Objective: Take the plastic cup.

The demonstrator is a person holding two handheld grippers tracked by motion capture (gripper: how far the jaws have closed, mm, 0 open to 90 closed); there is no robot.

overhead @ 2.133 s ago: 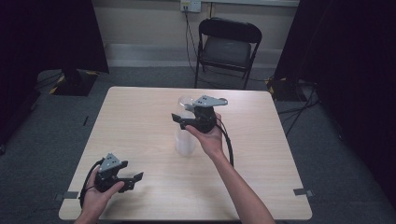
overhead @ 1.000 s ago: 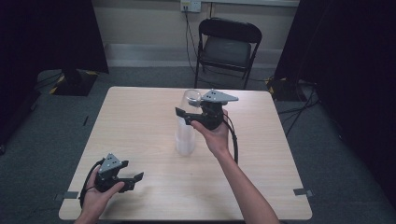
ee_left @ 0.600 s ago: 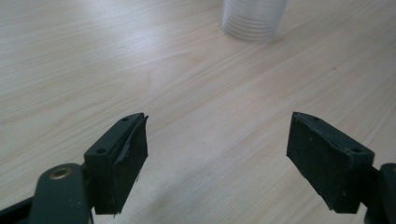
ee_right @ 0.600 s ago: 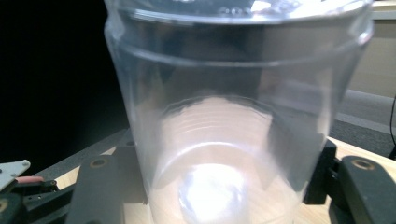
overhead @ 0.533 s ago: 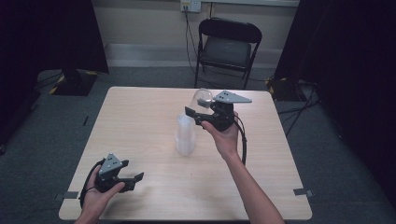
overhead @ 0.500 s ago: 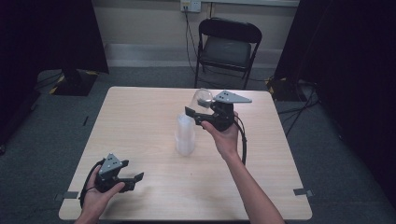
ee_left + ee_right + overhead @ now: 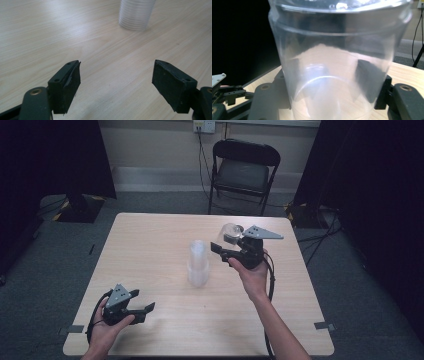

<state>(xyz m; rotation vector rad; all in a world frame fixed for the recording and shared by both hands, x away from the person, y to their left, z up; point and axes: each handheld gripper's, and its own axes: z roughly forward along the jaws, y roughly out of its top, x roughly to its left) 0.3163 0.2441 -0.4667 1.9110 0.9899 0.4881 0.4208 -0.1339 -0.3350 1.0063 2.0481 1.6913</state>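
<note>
High view: right gripper (image 7: 223, 249) pinching clear cup (image 7: 231, 233) right of cup stack (image 7: 198, 263); left gripper (image 7: 141, 310) spread, near-left.

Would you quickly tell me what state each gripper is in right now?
Left gripper: open, holding nothing.
Right gripper: shut on a clear plastic cup.

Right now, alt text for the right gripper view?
A clear plastic cup is clamped between the right gripper and its two black fingers, seen blurred through its walls. Behind it are the pale wooden table and a dark curtain.
</note>
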